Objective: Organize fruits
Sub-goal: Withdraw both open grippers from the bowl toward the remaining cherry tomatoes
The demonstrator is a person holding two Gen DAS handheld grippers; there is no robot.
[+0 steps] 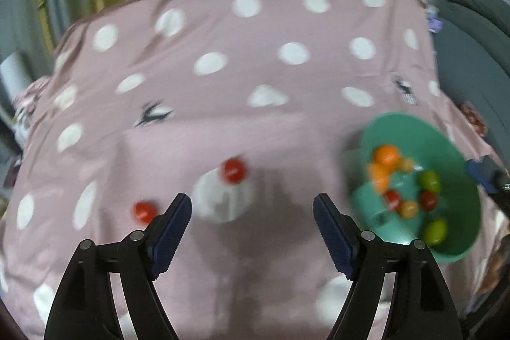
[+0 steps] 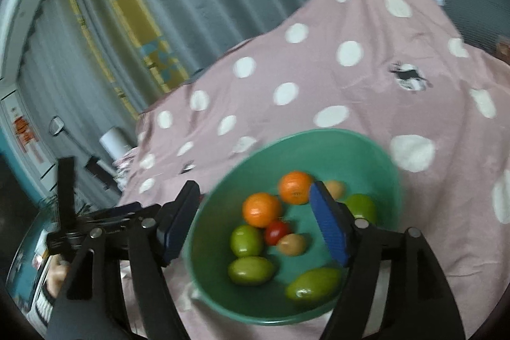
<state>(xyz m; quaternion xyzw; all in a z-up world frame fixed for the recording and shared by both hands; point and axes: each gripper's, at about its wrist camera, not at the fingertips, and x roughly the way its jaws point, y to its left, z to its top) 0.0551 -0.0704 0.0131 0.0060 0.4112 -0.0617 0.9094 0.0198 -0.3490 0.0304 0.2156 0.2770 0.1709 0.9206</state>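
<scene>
A pink cloth (image 1: 255,69) with white dots covers the table. A green bowl (image 2: 318,145) sits on it, with fruit inside.

The left gripper (image 1: 251,209) hangs over the cloth with its two blue fingers (image 1: 173,231) spread wide. Nothing is between them but bare cloth. One small red fruit (image 1: 235,170) lies on the cloth a little farther off than the fingertips, closer to the left finger than the right. A second red fruit (image 1: 145,211) lies just to the left of the left finger, outside the gap. From this side the bowl is off to the right, near the right finger.

The right gripper (image 2: 255,196) is over the bowl, and its fingers (image 2: 328,222) are spread wide too. The left finger is outside the bowl's left rim. The right finger hangs over the inside of the bowl. They pinch nothing.

In the bowl are two oranges (image 2: 262,209), side by side at the far part. A small red one (image 2: 276,232) sits in the middle. Beside it is a small tan one (image 2: 291,243). Green fruits (image 2: 251,270) lie at the near side.
</scene>
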